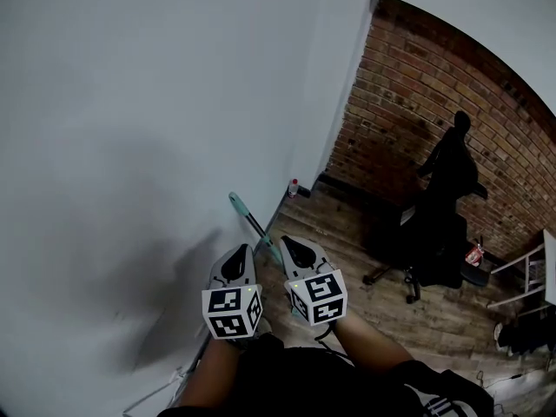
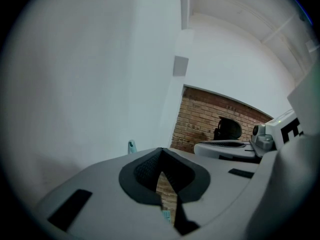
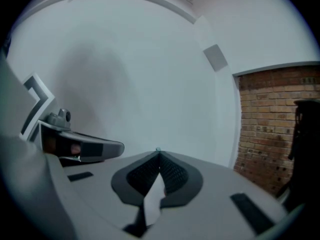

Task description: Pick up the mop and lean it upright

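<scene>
While propped against plain white wall, slim dark mop pole with teal grip end, between left claw and right claw, both pressed together, empty, wooden plank floor beyond

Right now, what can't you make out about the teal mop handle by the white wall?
- Mop head: in the head view the teal mop handle is hidden lower down behind the left gripper and right gripper, both shut.
- Left gripper view: only the handle's tip shows above the jaw housing.
- Handle against the white wall: contact unclear.
- Small bottle at the wall corner: too small to identify.
</scene>
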Available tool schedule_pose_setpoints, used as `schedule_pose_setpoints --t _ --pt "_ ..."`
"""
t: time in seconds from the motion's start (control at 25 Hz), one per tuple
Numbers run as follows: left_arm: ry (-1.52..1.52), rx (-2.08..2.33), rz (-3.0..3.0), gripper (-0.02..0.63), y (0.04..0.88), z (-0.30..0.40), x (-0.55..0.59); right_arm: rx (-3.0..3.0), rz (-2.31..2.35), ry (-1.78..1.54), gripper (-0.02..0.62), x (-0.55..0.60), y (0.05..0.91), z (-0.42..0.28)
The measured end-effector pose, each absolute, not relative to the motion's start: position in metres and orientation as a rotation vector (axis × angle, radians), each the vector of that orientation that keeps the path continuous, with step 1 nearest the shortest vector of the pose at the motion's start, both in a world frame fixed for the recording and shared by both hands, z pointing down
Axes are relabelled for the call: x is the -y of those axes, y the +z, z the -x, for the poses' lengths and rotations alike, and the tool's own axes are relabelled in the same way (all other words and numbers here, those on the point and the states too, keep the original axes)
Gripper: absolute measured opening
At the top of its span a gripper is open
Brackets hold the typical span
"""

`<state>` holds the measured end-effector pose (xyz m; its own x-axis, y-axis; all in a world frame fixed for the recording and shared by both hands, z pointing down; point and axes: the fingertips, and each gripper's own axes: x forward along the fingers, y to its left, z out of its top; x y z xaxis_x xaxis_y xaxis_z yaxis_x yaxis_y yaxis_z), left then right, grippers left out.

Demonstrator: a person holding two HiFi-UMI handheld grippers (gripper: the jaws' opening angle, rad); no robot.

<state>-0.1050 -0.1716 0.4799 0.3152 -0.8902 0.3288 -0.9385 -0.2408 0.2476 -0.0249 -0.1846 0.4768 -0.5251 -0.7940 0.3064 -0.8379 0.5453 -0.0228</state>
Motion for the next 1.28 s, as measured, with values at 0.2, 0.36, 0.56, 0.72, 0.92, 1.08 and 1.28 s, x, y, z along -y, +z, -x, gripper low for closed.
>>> schedule_pose_setpoints --t 0.2,0.36,0.56,0.72,0.92,1.08,1.28 --pt "0.154 1.62 -2.208 -0.003 0.476 0.11 0.188 2.544 -1.285 0.276 0.012 0.206 0.484 0.04" --pt "0.155 1.608 -2.209 -0.003 0.479 0.116 0.198 2.564 -1.205 0.29 0.014 0.225 0.489 0.059" --pt "0.153 1.631 -2.193 -0.003 0.481 0.124 0.204 2.568 -1.111 0.278 0.066 0.239 0.503 0.071" --pt "0.147 1.694 -2.153 -0.003 0.477 0.136 0.211 2.544 -1.037 0.248 0.08 0.253 0.518 0.081" --pt "0.159 1.798 -2.066 -0.003 0.478 0.149 0.218 2.477 -0.891 0.153 0.117 0.279 0.551 0.1" --pt "0.179 1.867 -1.98 -0.003 0.484 0.152 0.211 2.438 -0.82 0.133 0.139 0.297 0.574 0.112" --pt "0.182 1.958 -1.889 -0.003 0.483 0.163 0.199 2.377 -0.762 0.072 0.15 0.313 0.6 0.126"
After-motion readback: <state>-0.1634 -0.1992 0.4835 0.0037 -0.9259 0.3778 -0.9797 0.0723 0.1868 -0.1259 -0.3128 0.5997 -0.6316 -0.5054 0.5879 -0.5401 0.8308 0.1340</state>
